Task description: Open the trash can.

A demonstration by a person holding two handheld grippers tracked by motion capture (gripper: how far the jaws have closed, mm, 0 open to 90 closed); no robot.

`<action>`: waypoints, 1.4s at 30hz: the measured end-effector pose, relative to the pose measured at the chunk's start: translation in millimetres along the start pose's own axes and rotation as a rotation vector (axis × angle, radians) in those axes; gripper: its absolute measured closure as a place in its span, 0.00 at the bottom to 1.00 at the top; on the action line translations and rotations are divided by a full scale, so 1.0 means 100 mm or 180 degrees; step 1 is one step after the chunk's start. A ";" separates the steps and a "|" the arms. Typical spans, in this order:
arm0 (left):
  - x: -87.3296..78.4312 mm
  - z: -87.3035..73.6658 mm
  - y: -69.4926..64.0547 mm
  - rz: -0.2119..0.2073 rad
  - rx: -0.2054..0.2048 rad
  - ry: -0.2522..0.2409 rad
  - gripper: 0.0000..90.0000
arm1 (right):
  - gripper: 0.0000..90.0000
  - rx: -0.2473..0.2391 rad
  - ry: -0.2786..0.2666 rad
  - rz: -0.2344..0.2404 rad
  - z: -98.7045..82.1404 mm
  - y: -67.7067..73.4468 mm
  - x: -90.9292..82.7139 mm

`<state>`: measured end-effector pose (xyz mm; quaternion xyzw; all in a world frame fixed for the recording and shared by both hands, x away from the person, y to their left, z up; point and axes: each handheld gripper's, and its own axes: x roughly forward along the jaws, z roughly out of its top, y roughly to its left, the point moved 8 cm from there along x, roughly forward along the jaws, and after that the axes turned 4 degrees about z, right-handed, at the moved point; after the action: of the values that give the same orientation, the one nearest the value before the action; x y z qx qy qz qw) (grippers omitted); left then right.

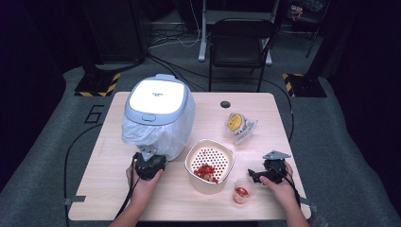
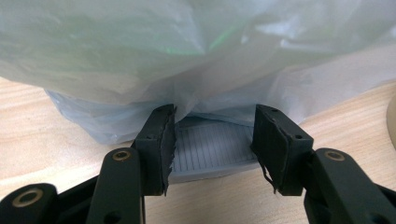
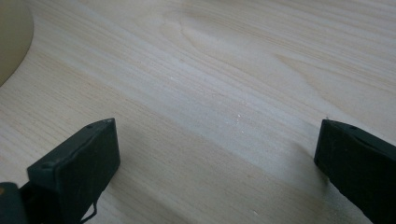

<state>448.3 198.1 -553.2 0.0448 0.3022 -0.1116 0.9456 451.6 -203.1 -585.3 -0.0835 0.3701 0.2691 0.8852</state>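
Your left gripper (image 1: 146, 158) sits at the foot of the lidded bin (image 1: 158, 116), its jaws parted on either side of the ribbed grey pedal (image 2: 212, 147) at the bin's base. The pads do not press on the pedal, so nothing is grasped. The white bag (image 2: 196, 51) that lines the bin hangs over the pedal and brushes the jaw tips.

Your right gripper (image 1: 257, 175) rests low over the table (image 1: 118, 189) near the front right edge, jaws spread wide with bare wood between them; released, holding nothing.

Items on your table:
- Bin: back left, lid down, bag draped round its sides.
- Cream strainer bowl (image 1: 210, 165): centre front, just right of the bin, red pieces inside.
- Small clear cup (image 1: 242, 191): just beside the bowl at its front right, red pieces in it, near your right gripper.
- Sealed packet (image 1: 239, 125): behind the bowl, lying flat, well apart from both grippers.
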 end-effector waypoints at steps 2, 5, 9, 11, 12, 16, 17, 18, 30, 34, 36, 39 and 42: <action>-0.01 -0.03 0.02 0.0051 0.0066 0.0030 0.55 | 0.00 -0.0001 0.0000 0.0000 0.00 0.00 0.00; 0.01 -0.05 0.01 0.0060 0.0029 -0.0141 0.55 | 0.00 -0.0006 0.0001 -0.0007 0.00 0.00 0.00; 0.02 -0.07 0.01 0.0065 0.0019 -0.0189 0.55 | 0.00 -0.0001 -0.0001 0.0000 0.00 0.00 0.00; 0.03 -0.08 0.00 0.0074 -0.0028 -0.0226 0.55 | 0.00 -0.0001 -0.0001 -0.0001 0.00 0.00 0.00; 0.03 -0.09 0.00 0.0067 -0.0014 -0.0196 0.55 | 0.00 0.0000 -0.0001 -0.0001 0.00 0.00 0.00; 0.05 -0.10 -0.01 0.0088 -0.0034 -0.0243 0.55 | 0.00 -0.0002 0.0000 -0.0001 0.00 0.00 0.00; 0.06 -0.14 0.00 0.0097 0.0008 -0.0193 0.56 | 0.00 -0.0002 -0.0002 -0.0001 0.00 0.00 0.00; 0.06 -0.14 0.00 0.0097 0.0008 -0.0193 0.56 | 0.00 -0.0002 -0.0002 -0.0001 0.00 0.00 0.00; 0.11 -0.15 -0.01 0.0050 -0.0071 -0.0103 0.56 | 0.00 -0.0005 -0.0001 0.0000 0.00 0.00 0.00; 0.10 -0.15 -0.02 0.0044 -0.0072 -0.0100 0.56 | 0.00 0.0018 -0.0005 0.0019 0.01 0.01 0.01; 0.11 -0.15 -0.01 0.0061 -0.0056 -0.0117 0.56 | 0.05 0.0005 0.0007 0.0021 0.02 -0.01 0.01; 0.11 -0.15 -0.01 0.0049 -0.0074 -0.0103 0.56 | 0.15 0.0020 0.0047 -0.0005 0.06 -0.05 -0.03; 0.10 -0.16 0.00 0.0048 -0.0008 -0.0062 0.56 | 0.16 0.0002 0.0056 0.0016 0.18 -0.08 -0.10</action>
<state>446.9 198.8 -572.0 0.0448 0.2928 -0.1045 0.9494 461.1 -207.3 -565.7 -0.0846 0.3782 0.2704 0.8813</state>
